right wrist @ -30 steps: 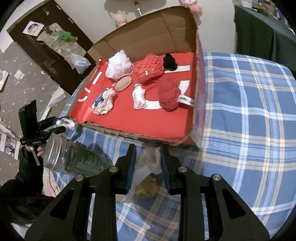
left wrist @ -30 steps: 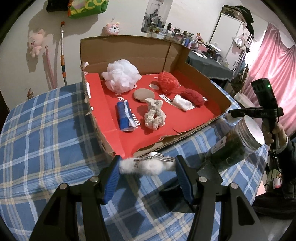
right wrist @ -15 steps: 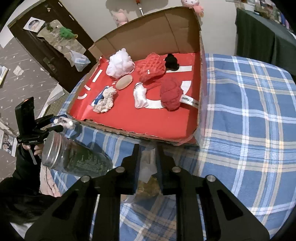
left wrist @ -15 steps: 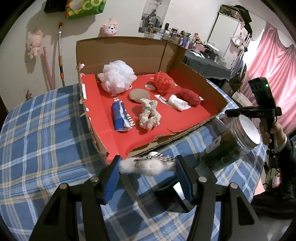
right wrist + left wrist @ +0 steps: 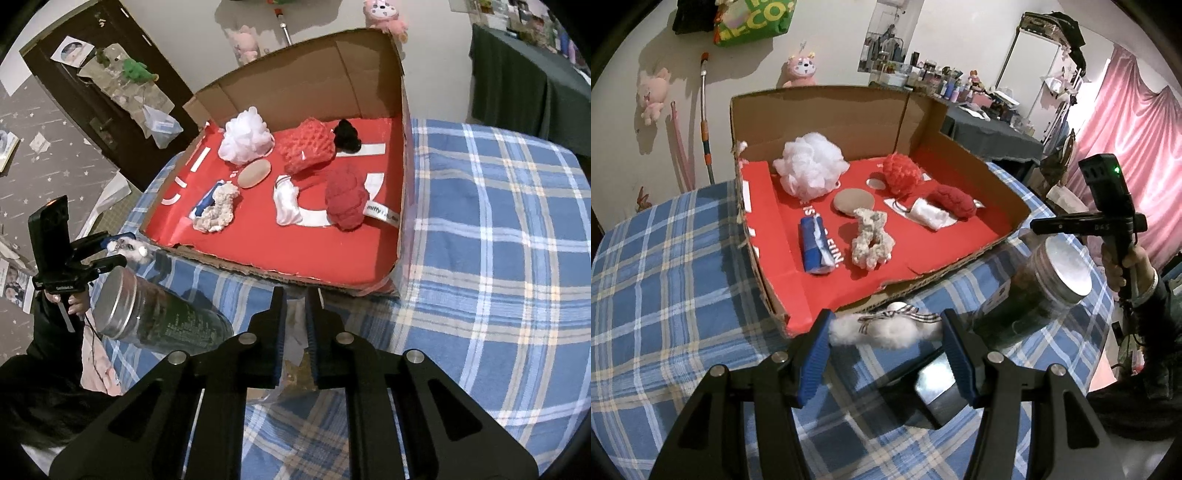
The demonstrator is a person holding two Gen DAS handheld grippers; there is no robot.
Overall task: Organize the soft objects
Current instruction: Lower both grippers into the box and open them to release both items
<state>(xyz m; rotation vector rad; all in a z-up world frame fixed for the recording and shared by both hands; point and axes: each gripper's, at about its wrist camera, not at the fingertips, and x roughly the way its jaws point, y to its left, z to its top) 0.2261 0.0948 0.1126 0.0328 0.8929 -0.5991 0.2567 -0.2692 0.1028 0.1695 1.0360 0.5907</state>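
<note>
Now, left gripper (image 5: 886, 328) clamped on a white fluffy pom-pom (image 5: 882, 330) with a checked ribbon, blue pads (image 5: 816, 349) pressed into both ends, held just off the near edge of the cardboard box (image 5: 827, 118). Right gripper (image 5: 294, 325) nearly closed, jaws narrow, pinching a thin crinkled clear bag (image 5: 295, 334) above the blue plaid tablecloth (image 5: 498, 229); contents of the bag too blurred to name. Beside it, a lying jar (image 5: 162, 325) with metal lid, touching nothing held. Inside the box on the red liner: white mesh puff (image 5: 810, 168), red knitted lump (image 5: 901, 173), second red knit piece (image 5: 955, 201), beige pad (image 5: 853, 201), cream chenille scrunchie (image 5: 870, 240), blue packet (image 5: 816, 247), white fabric scrap (image 5: 929, 216).

Risks, judged: pom-pom gripped only by compressible fur, likely to slip or rotate out if swung fast over the box wall. Low carry could catch the torn front lip and drag the box. Bag film thin, could slide from the narrow pinch or tear. Jar free to roll off the table edge if bumped by either gripper.
</note>
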